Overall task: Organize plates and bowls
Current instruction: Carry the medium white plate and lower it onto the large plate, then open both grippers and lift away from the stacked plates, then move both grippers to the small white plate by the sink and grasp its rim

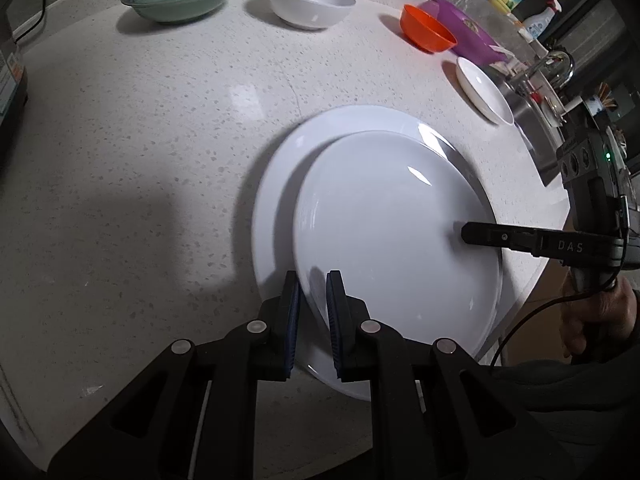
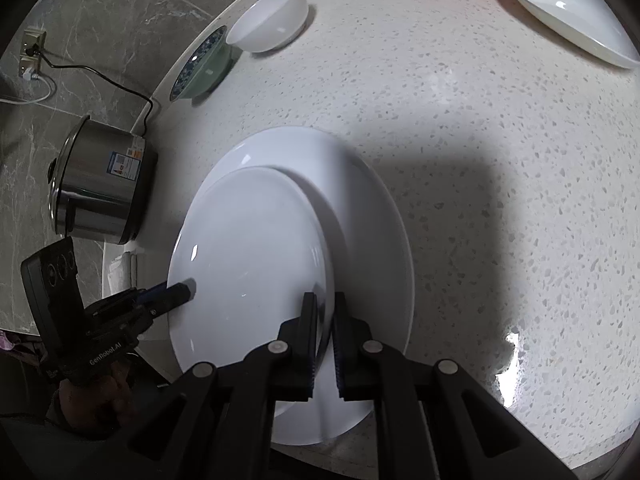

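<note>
gripping opposite rims of the smaller white plate point(image 1: 384, 220), the left gripper point(image 1: 314, 320) and right gripper point(image 2: 324, 340) are each clamped on its edge, a two-sided hold that likely keeps it level as it goes onto the larger white plate point(image 1: 280, 184) beneath it, overlapping but off-centre. beyond that larger plate, the left wrist view alone shows the whole orange bowl point(image 1: 428, 28) and a sink point(image 1: 532, 112), while the right wrist view alone shows a steel cooker point(image 2: 100, 184) beside it.

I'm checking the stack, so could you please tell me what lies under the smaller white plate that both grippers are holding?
Under the smaller white plate lies a larger white plate; only its far and side rim shows. Its centre is covered, so anything there is hidden.
</note>
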Demonstrator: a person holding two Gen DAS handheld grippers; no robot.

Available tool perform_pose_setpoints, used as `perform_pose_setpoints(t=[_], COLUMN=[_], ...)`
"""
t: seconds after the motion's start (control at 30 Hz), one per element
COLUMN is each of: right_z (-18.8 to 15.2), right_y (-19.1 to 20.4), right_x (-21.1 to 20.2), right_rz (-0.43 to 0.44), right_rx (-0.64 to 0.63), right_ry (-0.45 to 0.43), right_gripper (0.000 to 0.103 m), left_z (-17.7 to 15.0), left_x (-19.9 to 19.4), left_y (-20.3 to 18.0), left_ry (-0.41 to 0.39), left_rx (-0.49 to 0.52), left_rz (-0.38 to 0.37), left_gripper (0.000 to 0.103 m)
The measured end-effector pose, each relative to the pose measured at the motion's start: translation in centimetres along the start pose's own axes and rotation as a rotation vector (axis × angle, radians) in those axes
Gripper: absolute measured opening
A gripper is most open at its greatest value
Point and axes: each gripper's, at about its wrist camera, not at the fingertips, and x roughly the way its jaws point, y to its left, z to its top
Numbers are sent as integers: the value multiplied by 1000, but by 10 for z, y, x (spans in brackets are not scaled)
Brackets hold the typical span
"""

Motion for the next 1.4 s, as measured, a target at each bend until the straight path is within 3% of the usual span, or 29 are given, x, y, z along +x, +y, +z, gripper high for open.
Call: perform_pose_setpoints(t=[0.33,0.43,0.47,0.5,0.53,0.57,0.6,0.8,0.87,0.97,1.07,1.13,1.27,1.4], right_z=[3,2,2,2,2,2,1,7,11,24,43,55,78,94], right_y=[2,3,4,6,7,8,9,6,0,-18,-47,-66,-112,-166], right_x=[2,0,-2,-4,-6,-11,-15,-61,-81,-106,-123,-130,-150,-175], right_rz=[2,14,16,17,16,8,0,46,68,97,140,165,225,213], right_rx=[-6,-2,-3,-6,-11,-16,-18,-26,-39,-52,-51,-51,-74,-105], right_ry=[-11,-22,-31,-37,-46,-57,-68,-191,-245,-312,-344,-355,-331,-287], right_gripper=[13,24,33,42,47,55,60,75,76,77,77,77,77,77], left_z=[5,9,12,13,16,17,19,35,37,38,43,44,53,69], left_x=[-22,-31,-35,-39,-44,-48,-52,-55,-57,-64,-57,-53,-41,-13], left_y=[10,14,15,16,18,19,21,21,13,-11,-36,-53,-96,-165], left_ry=[-76,-113,-127,-143,-169,-191,-210,-219,-246,-290,-226,-231,-264,-275], left_rx=[-32,-53,-59,-65,-77,-86,-97,-190,-212,-187,-224,-273,-386,-396], left_rz=[-19,-55,-68,-80,-102,-127,-153,-265,-285,-253,-240,-200,-134,-84], left_gripper=[16,16,27,54,71,96,103,103,103,103,103,103,102,102])
